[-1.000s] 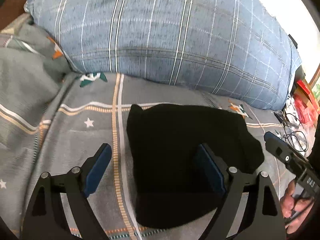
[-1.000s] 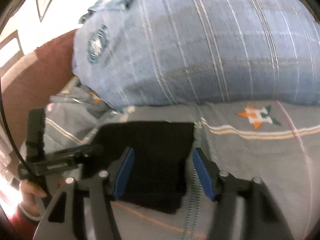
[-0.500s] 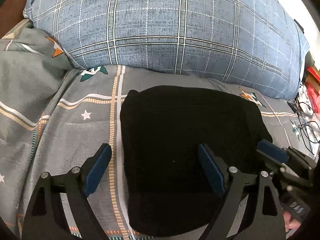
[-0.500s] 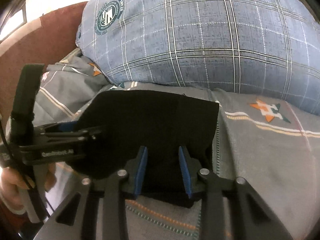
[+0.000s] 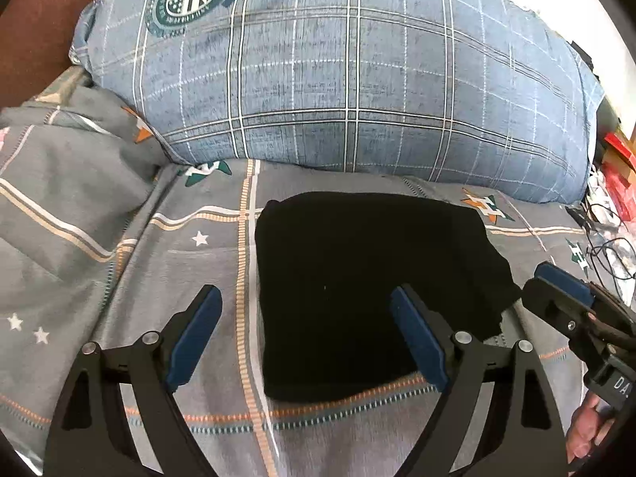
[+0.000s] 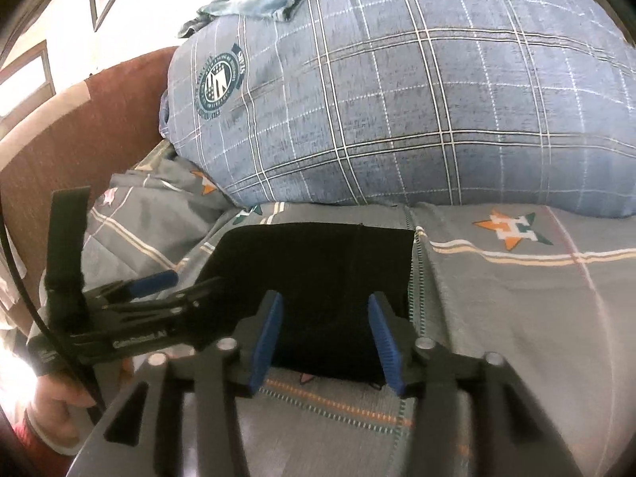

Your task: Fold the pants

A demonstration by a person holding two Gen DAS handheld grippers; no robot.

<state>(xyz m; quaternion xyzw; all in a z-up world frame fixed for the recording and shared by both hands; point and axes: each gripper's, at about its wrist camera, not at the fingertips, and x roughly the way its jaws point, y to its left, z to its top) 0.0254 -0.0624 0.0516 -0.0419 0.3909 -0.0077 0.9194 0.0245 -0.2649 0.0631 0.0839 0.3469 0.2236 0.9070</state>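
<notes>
1. Left wrist view: the pants lie as a black folded bundle, roughly square, flat on the bed.
2. The bundle sits just short of the pillow, a blue plaid one that lies across the head end of the bed; a strip of grey bedcover shows between the two.
3. The left gripper has its jaws spread wide. One blue pad is over bare bedcover beside the bundle's edge, the other over the black cloth. Nothing is pinched between them; whether either pad touches the cloth or the cover cannot be told.
4. The right gripper appears at the far edge of this view, just beside the bundle's nearer side corner, with a hand on its handle.
5. Right wrist view: the right gripper is over the near edge of the pants, jaws opening. Black cloth lies in the gap between the pads, but neither pad presses on it.
6. The left gripper shows side-on at the opposite side of the bundle, borne by a hand with a red cuff.
7. A crumpled grey blanket is heaped at the bed's side edge, next to the pillow's end.
8. Cables and red packaging lie beyond the other side edge of the bed.
</notes>
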